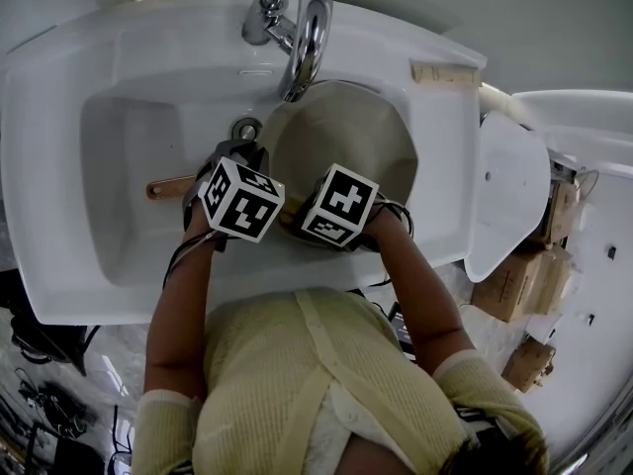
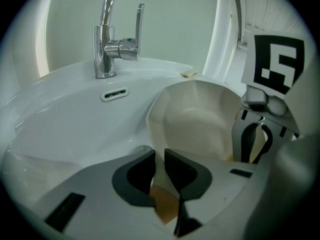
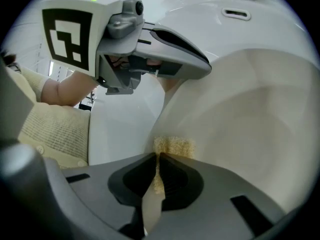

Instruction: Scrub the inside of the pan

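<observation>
Apparently mid-scrub: left gripper [image 2: 160, 158] jaws clenched on the pan [image 2: 200, 114] rim; right gripper [image 3: 155, 159] jaws grasp a sponge [image 3: 175, 146] touching the wall just ahead; much seems left.

Sink [image 1: 59, 166]: fills frame centre. Faucet [image 1: 292, 18]: top centre, behind the basin. Pan [image 1: 346, 137]: in the basin, right of centre. Drain [image 1: 245, 128]: just left of the pan. Left gripper [image 2: 160, 159]: clamped on the pan's lower-left edge. Right gripper [image 3: 156, 166]: beside it, pressing sponge [image 3: 175, 146] against the pan's inside.
</observation>
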Tool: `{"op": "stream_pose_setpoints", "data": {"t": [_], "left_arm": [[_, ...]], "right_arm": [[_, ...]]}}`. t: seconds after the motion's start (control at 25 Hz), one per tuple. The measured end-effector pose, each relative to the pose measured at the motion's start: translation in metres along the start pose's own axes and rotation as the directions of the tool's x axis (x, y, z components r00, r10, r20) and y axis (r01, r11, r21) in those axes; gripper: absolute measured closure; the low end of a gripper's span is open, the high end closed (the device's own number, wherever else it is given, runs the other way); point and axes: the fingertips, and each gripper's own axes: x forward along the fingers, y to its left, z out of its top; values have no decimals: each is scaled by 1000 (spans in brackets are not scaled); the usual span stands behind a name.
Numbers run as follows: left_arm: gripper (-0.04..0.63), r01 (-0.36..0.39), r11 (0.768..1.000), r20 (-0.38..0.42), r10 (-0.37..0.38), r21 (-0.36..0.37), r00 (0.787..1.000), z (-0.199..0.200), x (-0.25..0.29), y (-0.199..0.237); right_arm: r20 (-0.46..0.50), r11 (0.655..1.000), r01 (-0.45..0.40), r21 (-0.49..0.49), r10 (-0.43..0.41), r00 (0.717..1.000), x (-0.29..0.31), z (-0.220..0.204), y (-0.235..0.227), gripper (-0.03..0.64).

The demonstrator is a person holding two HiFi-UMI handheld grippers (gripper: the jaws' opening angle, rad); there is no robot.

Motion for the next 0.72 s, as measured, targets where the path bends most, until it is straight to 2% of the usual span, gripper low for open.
{"op": "stream_pose_setpoints", "data": {"t": [0.32, 0.72], "left_arm": [[491, -4, 1000, 0, 4, -4, 1000, 0, -3, 0], [491, -55, 998, 3, 55, 20, 998, 1, -13, 3]], "right_arm": [[98, 999, 47, -1, -47, 994, -10, 17, -3, 575], [251, 991, 133, 1, -129, 959, -29, 35, -1, 575]]}}
